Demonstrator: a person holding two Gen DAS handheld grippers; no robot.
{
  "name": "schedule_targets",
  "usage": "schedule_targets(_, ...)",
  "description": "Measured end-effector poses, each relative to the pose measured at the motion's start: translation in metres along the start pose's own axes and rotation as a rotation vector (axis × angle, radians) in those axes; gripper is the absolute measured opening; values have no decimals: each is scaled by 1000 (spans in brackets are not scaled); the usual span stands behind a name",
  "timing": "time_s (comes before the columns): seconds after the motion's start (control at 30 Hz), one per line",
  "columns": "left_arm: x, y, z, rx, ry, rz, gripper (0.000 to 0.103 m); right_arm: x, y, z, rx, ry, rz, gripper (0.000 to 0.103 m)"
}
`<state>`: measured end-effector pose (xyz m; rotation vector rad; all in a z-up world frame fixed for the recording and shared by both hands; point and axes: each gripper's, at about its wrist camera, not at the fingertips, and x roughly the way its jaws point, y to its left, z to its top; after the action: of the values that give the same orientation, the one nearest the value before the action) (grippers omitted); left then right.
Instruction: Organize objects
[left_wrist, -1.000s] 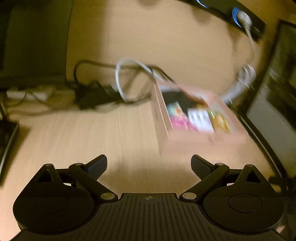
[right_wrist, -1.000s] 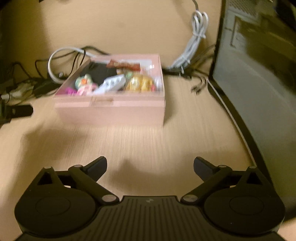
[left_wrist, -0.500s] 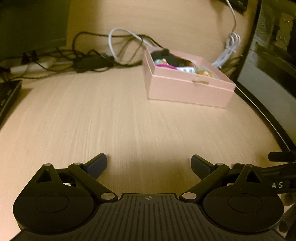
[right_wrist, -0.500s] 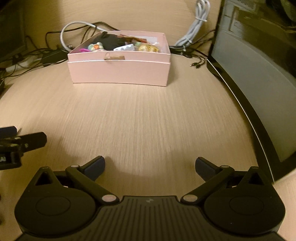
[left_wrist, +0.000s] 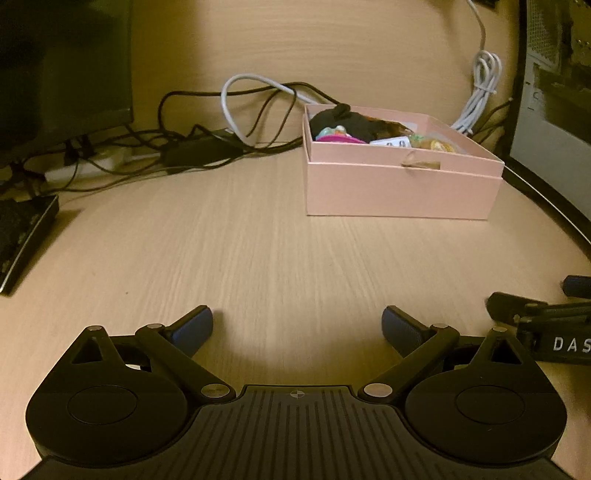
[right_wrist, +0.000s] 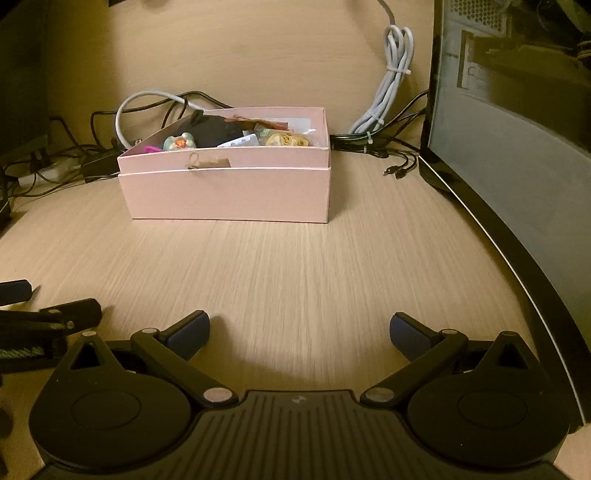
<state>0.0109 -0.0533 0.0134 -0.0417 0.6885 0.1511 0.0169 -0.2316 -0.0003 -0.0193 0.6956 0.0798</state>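
Wooden desk (right_wrist: 295, 266) | pink box (right_wrist: 229, 192) filled | left gripper (left_wrist: 297, 328) spread, empty | right gripper (right_wrist: 299, 332) spread, empty

Left gripper (left_wrist: 297, 325) and right gripper (right_wrist: 299, 330) hover side by side, jaws spread wide.

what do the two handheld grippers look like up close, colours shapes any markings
Both are matte black plastic. The left gripper and right gripper each have a ribbed centre plate, two round discs, silver pivot pins, angled link arms and dark blue textured pads. White letters "DAS" mark the right gripper's side. No hands or sleeves show.
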Motion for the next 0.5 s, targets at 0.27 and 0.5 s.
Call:
schedule_targets(0.27,4,-2,3,7,1,-10,101,3,0,2,-5,0,6,103)
schedule_targets(0.5,4,-1,3,6,0,-14,101,3,0,2,-5,1,6,103)
